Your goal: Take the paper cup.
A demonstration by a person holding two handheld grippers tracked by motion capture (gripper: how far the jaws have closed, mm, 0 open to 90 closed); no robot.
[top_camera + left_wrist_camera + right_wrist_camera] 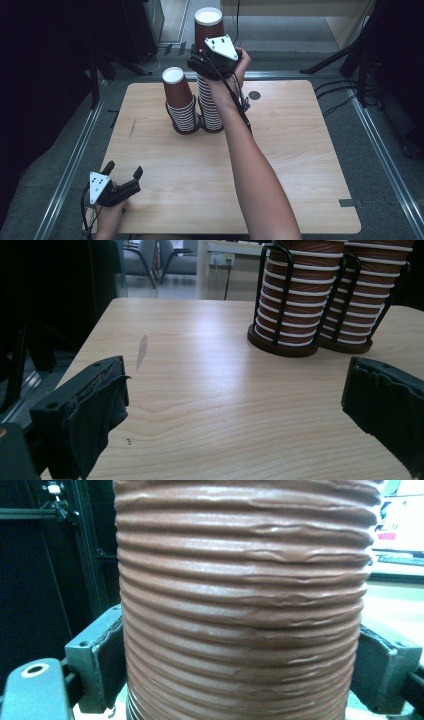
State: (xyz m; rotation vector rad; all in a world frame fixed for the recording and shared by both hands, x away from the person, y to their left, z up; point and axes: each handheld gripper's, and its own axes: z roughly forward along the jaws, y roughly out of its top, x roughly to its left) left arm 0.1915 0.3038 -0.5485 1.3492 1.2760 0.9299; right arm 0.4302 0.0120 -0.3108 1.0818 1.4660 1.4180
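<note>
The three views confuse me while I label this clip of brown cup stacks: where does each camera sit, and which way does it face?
High view: above the person's side, looking forward and down on the table; both forearms and the left gripper show.
Left gripper view: rides low over the table, facing both cup stacks in the black holder; its open jaws show.
Right gripper view: close against the top cup, its jaws pressed on either side.
Shared: high and left gripper views both show the shorter stack.
</note>
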